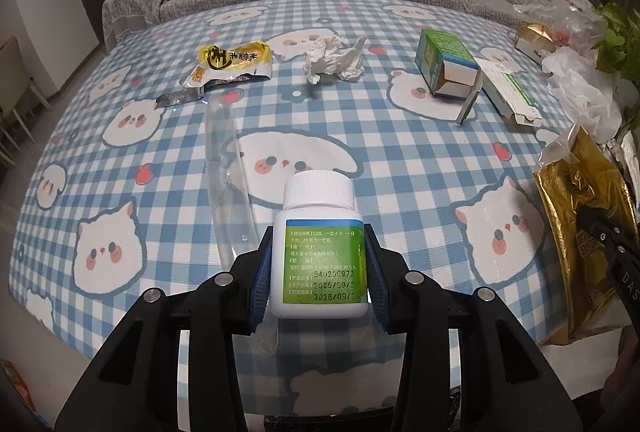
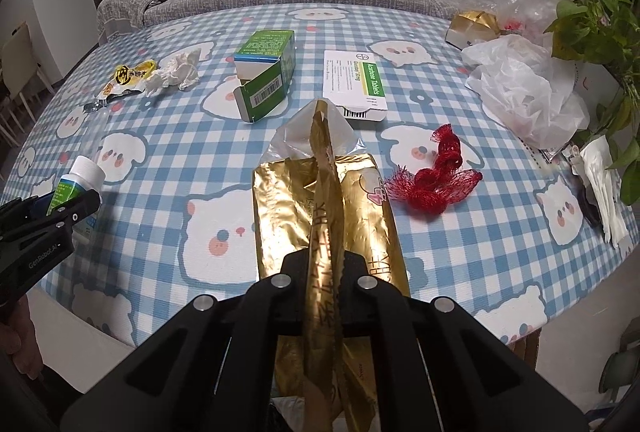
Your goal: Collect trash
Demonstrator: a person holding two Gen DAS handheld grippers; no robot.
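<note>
A: Entry, jaws first; your left gripper (image 1: pixel 318 268) has its blue pads (image 1: pixel 262 280) pressed on both sides of the white pill bottle (image 1: pixel 319 248), grasping it cap-forward above the bench (image 1: pixel 400 167)?

B: Confirmed; your right gripper (image 2: pixel 324 264) has its jaws clenched on the raised fold of the gold foil bag (image 2: pixel 326 199), which lies along the near bench edge.

A: Outward from the left; a clear plastic sleeve (image 1: pixel 228 167) just beside the bottle; farther off a yellow snack wrapper (image 1: pixel 234 61) and a crumpled tissue (image 1: pixel 334 57), near each other.

B: Outward from the right; red mesh netting (image 2: pixel 436 171) just beside the gold bag; an open green carton (image 2: pixel 266 65) and a white tablet box (image 2: pixel 356 83) beyond; white plastic bags (image 2: pixel 524 87) at the right edge by a plant (image 2: pixel 596 15).
</note>
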